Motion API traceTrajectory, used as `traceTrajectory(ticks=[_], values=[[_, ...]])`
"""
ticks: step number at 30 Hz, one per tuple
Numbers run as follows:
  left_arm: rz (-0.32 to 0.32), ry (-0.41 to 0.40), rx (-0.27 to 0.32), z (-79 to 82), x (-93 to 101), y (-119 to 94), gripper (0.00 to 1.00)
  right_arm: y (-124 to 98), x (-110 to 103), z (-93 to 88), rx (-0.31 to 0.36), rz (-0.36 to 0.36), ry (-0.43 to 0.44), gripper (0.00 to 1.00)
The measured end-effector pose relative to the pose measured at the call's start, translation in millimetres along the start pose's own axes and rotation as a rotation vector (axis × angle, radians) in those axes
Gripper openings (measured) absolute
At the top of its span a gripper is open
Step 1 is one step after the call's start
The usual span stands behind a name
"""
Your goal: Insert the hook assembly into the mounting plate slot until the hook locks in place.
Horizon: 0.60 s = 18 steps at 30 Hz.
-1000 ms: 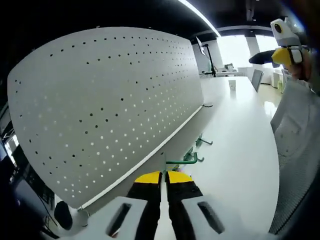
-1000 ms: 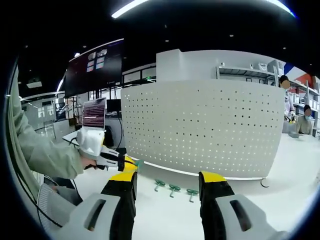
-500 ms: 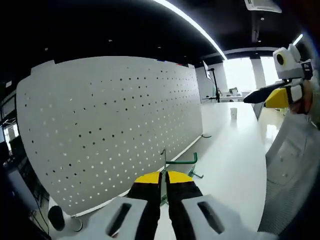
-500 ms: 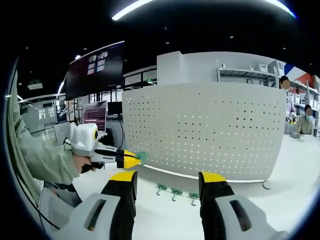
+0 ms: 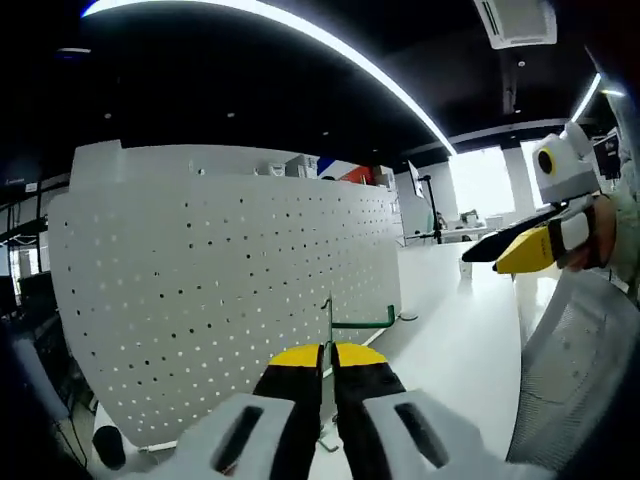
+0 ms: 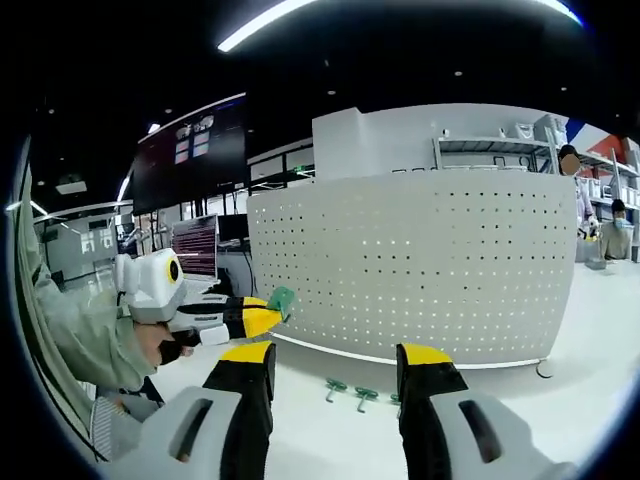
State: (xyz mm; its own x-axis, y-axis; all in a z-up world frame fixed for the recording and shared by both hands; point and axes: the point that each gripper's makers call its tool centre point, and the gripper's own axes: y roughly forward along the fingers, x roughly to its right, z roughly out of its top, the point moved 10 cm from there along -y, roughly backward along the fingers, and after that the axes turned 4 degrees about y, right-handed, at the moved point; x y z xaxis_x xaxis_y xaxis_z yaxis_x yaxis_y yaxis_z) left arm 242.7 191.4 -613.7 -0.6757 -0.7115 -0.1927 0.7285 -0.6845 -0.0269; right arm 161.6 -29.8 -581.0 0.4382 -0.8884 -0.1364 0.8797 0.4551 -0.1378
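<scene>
While clamped tight on the green hook point(image 5: 352, 322), left gripper point(image 5: 327, 352) sits raised in front of the white pegboard point(image 5: 230, 300), hook sticking up at 12 o'clock from the pinched jaws, not yet touching the board. Right gripper point(image 6: 335, 352) spread wide, holding nothing. More green hooks point(image 6: 350, 392) lying on the white table point(image 6: 330, 430) at the pegboard's foot, 6 o'clock in the right gripper view.

Pegboard panel point(image 6: 420, 270): white, matt, smooth sheet, evenly perforated. Green hook point(image 5: 362, 321): thin rod, coated, slight sheen. Tabletop point(image 6: 560, 400): white, smooth, semi-gloss. Gripper jaws: yellow and black matt tips on white plastic bodies. Sleeve point(image 6: 85, 330): pale woven cloth.
</scene>
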Motion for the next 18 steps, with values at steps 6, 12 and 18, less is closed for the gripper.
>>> traceTrajectory(ticks=[6,12,18], values=[[0.029,-0.035,0.041,5.2,5.8,-3,0.03,3,-4,4.9,0.009,0.012,-0.002,0.45],[0.035,-0.069,0.072,11.2,14.3,-6,0.03,6,-8,12.0,0.027,0.029,-0.008,0.44],[0.032,-0.095,0.098,16.6,22.9,-7,0.03,9,-13,16.8,0.042,0.045,-0.02,0.43]])
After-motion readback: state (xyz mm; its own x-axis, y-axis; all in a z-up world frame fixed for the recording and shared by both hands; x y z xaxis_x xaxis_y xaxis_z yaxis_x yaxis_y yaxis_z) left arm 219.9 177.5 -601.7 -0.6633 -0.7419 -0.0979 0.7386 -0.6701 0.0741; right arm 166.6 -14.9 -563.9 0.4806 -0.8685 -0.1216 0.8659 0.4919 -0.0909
